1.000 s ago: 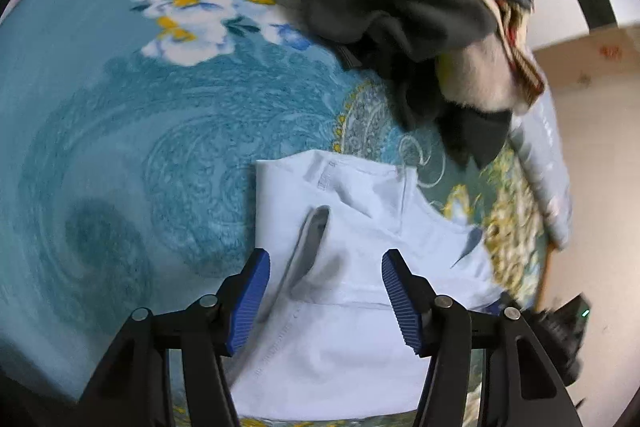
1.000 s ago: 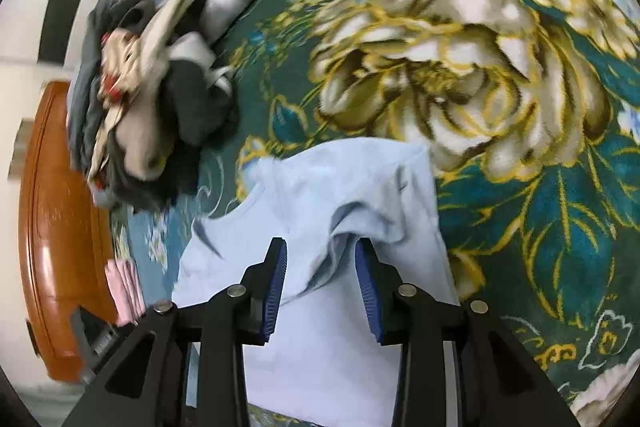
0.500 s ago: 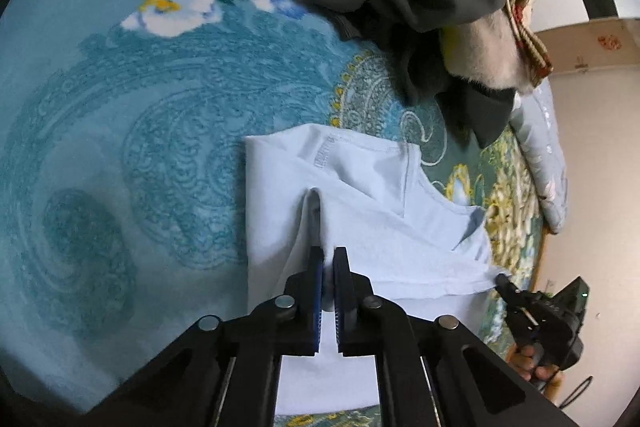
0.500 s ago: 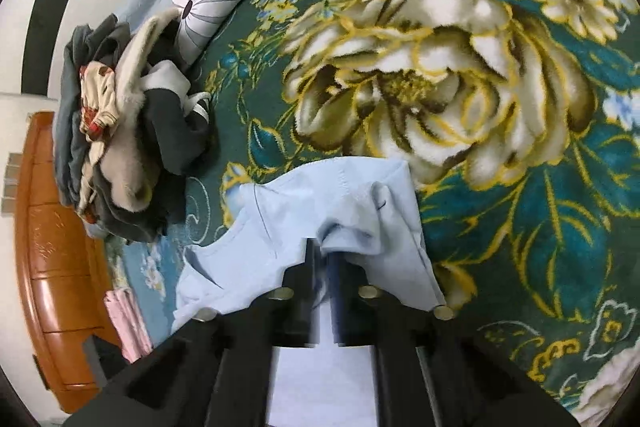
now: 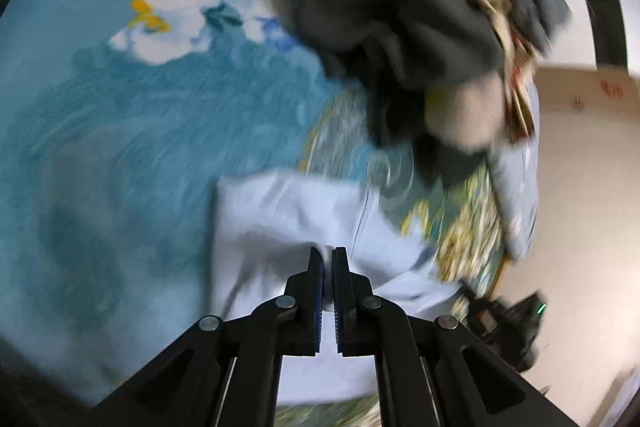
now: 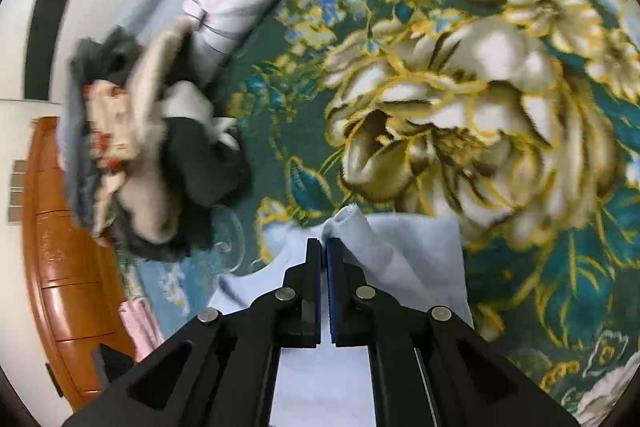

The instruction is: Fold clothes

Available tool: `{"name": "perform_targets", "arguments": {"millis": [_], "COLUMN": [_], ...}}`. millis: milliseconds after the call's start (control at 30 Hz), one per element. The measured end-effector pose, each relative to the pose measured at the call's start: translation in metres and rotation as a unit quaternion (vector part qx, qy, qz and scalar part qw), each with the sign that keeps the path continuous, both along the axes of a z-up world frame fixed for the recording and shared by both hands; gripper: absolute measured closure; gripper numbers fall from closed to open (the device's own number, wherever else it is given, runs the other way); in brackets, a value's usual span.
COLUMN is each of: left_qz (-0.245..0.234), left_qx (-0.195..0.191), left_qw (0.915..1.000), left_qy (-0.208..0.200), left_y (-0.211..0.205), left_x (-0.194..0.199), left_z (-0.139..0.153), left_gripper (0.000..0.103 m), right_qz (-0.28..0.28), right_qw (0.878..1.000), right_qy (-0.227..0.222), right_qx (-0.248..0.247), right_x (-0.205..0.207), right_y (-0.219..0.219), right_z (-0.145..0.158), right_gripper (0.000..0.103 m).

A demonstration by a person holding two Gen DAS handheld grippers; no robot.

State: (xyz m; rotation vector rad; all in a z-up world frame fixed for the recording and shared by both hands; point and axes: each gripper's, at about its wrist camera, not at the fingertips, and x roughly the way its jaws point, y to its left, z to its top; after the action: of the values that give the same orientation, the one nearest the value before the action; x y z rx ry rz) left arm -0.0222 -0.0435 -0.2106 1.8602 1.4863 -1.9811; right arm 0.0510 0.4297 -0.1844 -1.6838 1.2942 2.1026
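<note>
Floral bedspread [image 5: 120, 131]: carries everything.
Heap of unfolded clothes [image 5: 400, 11]: beyond, untouched.
Pale blue shirt [image 5: 280, 219]: flat on the bedspread, near the heap.
Left gripper [image 5: 328, 259]: spread a second ago, now pinching a shirt fold.
Right gripper [image 6: 323, 251]: likewise clamped on a raised shirt ridge [image 6: 360, 231].
Judgement: both grips secured; fold can begin.

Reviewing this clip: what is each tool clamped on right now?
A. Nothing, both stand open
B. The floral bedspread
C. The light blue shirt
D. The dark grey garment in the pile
C: the left tool and right tool are both shut on folds of the light blue shirt.
</note>
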Motion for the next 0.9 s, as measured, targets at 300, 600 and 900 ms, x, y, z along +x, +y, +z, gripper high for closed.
{"name": "perform_targets", "arguments": {"millis": [300,600,900], "left_qz": [0.11,0.138,-0.042], "left_qx": [0.071,0.069,-0.025], "left_qw": [0.9913,0.9824,0.9949], "left_qy": [-0.014,0.105,0.088], "left_y": [-0.016,-0.044,0.051], "left_x": [-0.004,0.029,0.078], "left_z": [-0.04,0.018,0.019], "left_gripper": [0.092,0.073,0.07], "right_qz": [-0.043,-0.047,-0.041], "right_qw": [0.999,0.998,0.999], "right_qy": [-0.021,0.035,-0.019], "right_qx": [-0.017,0.005,0.03], "right_x": [-0.026,-0.007,0.082], "right_y": [0.011,0.025,0.031], "right_z": [-0.027,0.004,-0.012], "right_gripper": [0.098,0.098,0.082]}}
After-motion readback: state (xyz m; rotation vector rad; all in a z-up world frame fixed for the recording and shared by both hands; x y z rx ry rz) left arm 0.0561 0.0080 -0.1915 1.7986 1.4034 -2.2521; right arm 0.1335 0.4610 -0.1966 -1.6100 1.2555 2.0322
